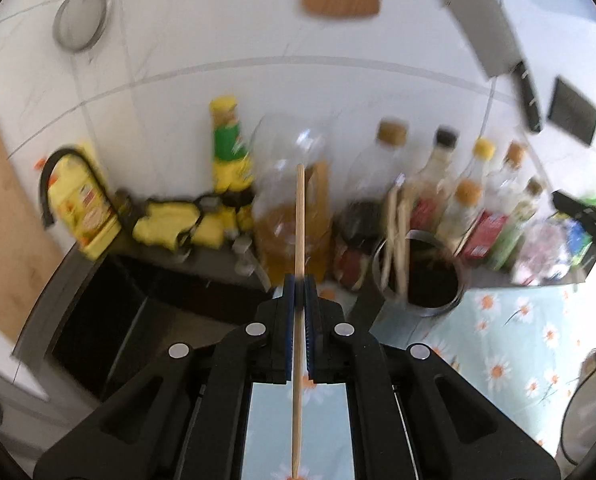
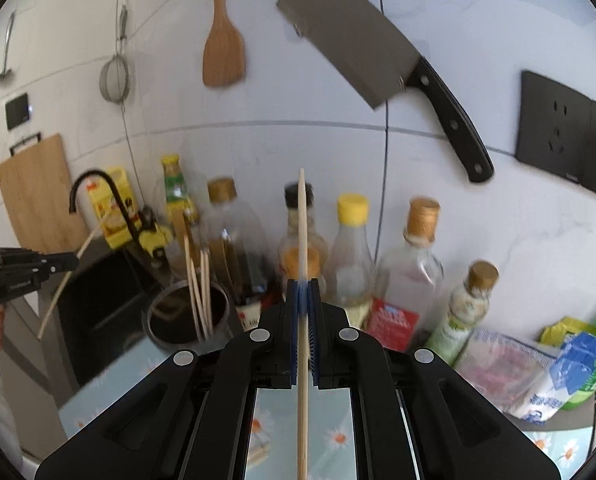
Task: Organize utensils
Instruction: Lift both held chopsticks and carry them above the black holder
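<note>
Grippers: two, left gripper (image 1: 299, 280) and right gripper (image 2: 305, 284), each squeezing one chopstick (image 1: 298, 320) (image 2: 302, 320); four chopsticks stand in one cup (image 2: 158, 320).

My left claw (image 1: 299, 292) and right claw (image 2: 305, 292) are black with blue pads. Each pinches a pale wooden chopstick (image 1: 298, 320) (image 2: 302, 320). The near cloth (image 1: 509, 344) is pale blue with white, orange-centred daisies. Far off, the steel holder (image 2: 158, 320) looks dark inside, the cleaver (image 2: 345, 36) grey with a black handle, the wall (image 2: 258, 92) white.
</note>
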The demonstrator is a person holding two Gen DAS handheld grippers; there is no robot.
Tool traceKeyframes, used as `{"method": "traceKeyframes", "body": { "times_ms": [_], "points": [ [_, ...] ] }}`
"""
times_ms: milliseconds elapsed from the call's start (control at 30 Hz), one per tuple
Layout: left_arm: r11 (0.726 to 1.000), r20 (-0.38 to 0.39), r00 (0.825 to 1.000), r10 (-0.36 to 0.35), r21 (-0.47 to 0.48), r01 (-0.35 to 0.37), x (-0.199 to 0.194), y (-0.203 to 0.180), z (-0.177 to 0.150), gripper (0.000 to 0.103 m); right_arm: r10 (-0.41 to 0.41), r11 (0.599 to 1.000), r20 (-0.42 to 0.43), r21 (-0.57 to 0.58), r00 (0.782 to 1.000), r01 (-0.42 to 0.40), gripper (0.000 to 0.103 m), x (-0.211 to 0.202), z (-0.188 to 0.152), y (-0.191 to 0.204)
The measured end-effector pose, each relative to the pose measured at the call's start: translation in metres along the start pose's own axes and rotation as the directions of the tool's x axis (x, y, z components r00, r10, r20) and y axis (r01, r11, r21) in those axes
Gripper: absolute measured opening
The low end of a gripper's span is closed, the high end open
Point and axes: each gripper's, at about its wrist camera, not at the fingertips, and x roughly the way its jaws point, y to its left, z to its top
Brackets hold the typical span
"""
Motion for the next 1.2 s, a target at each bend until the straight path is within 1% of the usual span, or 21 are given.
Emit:
{"method": "traceKeyframes", "body": {
  "times_ms": [33, 67, 133, 167, 200, 267, 367, 433, 567, 633, 700, 733, 767, 800, 867, 933, 967, 1033, 1067, 1167, 1200],
  "points": [
    [1.000, 0.022, 1.000, -0.015, 0.004, 0.015, -0.002, -0.001, 0.004, 0.005, 0.015, 1.000, 0.016, 0.008, 1.000, -0.015, 0.005, 0.001, 0.004, 0.002],
    [0.999, 0.052, 0.998, -0.047, 0.014, 0.046, -0.004, -0.003, 0.009, 0.005, 0.029, 0.999, 0.030, 0.015, 0.999, -0.030, 0.005, 0.002, 0.006, 0.004],
    [0.995, 0.100, 0.990, -0.103, 0.020, 0.102, -0.007, -0.006, 0.017, 0.005, 0.058, 0.998, 0.050, 0.027, 0.997, -0.060, 0.005, 0.006, 0.009, 0.008],
    [0.990, 0.131, 0.981, -0.142, 0.025, 0.140, -0.009, -0.006, 0.021, 0.005, 0.082, 0.996, 0.067, 0.036, 0.994, -0.084, 0.005, 0.009, 0.011, 0.011],
    [0.986, 0.156, 0.974, -0.164, 0.028, 0.162, -0.010, -0.007, 0.022, 0.005, 0.095, 0.994, 0.079, 0.041, 0.992, -0.099, 0.005, 0.011, 0.012, 0.013],
    [0.983, 0.213, 0.960, -0.184, 0.042, 0.179, -0.012, -0.011, 0.026, 0.005, 0.127, 0.990, 0.108, 0.046, 0.986, -0.132, 0.005, 0.016, 0.013, 0.016],
    [0.972, 0.252, 0.939, -0.233, 0.052, 0.227, -0.006, -0.012, 0.029, 0.005, 0.175, 0.981, 0.164, 0.050, 0.971, -0.185, 0.005, 0.025, 0.014, 0.024],
    [0.965, 0.278, 0.924, -0.261, 0.056, 0.256, -0.001, -0.009, 0.031, 0.005, 0.193, 0.977, 0.186, 0.054, 0.963, -0.207, 0.005, 0.031, 0.016, 0.028],
    [0.938, 0.341, 0.876, -0.342, 0.068, 0.340, 0.013, -0.002, 0.034, 0.005, 0.228, 0.965, 0.250, 0.073, 0.941, -0.253, 0.005, 0.042, 0.017, 0.031],
    [0.921, 0.364, 0.849, -0.382, 0.071, 0.383, 0.019, 0.002, 0.035, 0.005, 0.260, 0.952, 0.278, 0.087, 0.924, -0.294, 0.005, 0.048, 0.018, 0.031],
    [0.897, 0.390, 0.817, -0.425, 0.064, 0.437, 0.028, 0.004, 0.036, 0.005, 0.288, 0.940, 0.305, 0.090, 0.908, -0.329, 0.005, 0.056, 0.018, 0.033],
    [0.887, 0.397, 0.804, -0.443, 0.064, 0.457, 0.030, 0.005, 0.036, 0.005, 0.293, 0.938, 0.318, 0.085, 0.902, -0.335, 0.005, 0.060, 0.018, 0.035],
    [0.866, 0.396, 0.784, -0.479, 0.065, 0.496, 0.036, 0.005, 0.036, 0.005, 0.295, 0.938, 0.327, 0.081, 0.898, -0.338, 0.005, 0.062, 0.018, 0.037],
    [0.853, 0.397, 0.771, -0.497, 0.062, 0.518, 0.039, 0.004, 0.036, 0.005, 0.302, 0.935, 0.337, 0.076, 0.892, -0.345, 0.005, 0.065, 0.017, 0.039],
    [0.835, 0.391, 0.754, -0.527, 0.074, 0.546, 0.048, 0.000, 0.036, 0.005, 0.312, 0.932, 0.350, 0.067, 0.883, -0.355, 0.005, 0.072, 0.015, 0.043],
    [0.828, 0.398, 0.742, -0.539, 0.086, 0.555, 0.053, -0.006, 0.036, 0.005, 0.326, 0.926, 0.361, 0.064, 0.874, -0.372, 0.005, 0.078, 0.011, 0.046],
    [0.809, 0.391, 0.725, -0.567, 0.097, 0.580, 0.057, -0.009, 0.036, 0.005, 0.328, 0.925, 0.364, 0.065, 0.872, -0.375, 0.005, 0.082, 0.010, 0.047],
    [0.803, 0.403, 0.713, -0.574, 0.107, 0.586, 0.063, -0.013, 0.035, 0.005, 0.343, 0.918, 0.367, 0.067, 0.865, -0.392, 0.005, 0.090, 0.007, 0.047],
    [0.790, 0.400, 0.699, -0.592, 0.119, 0.601, 0.069, -0.017, 0.034, 0.005, 0.342, 0.918, 0.366, 0.069, 0.866, -0.392, 0.005, 0.093, 0.005, 0.048],
    [0.775, 0.417, 0.677, -0.607, 0.121, 0.620, 0.079, -0.020, 0.029, 0.005, 0.334, 0.919, 0.360, 0.084, 0.871, -0.386, 0.005, 0.105, -0.001, 0.049],
    [0.780, 0.431, 0.677, -0.597, 0.113, 0.616, 0.081, -0.020, 0.027, 0.005, 0.320, 0.922, 0.359, 0.094, 0.877, -0.375, 0.005, 0.108, -0.004, 0.049]
  ]
}}
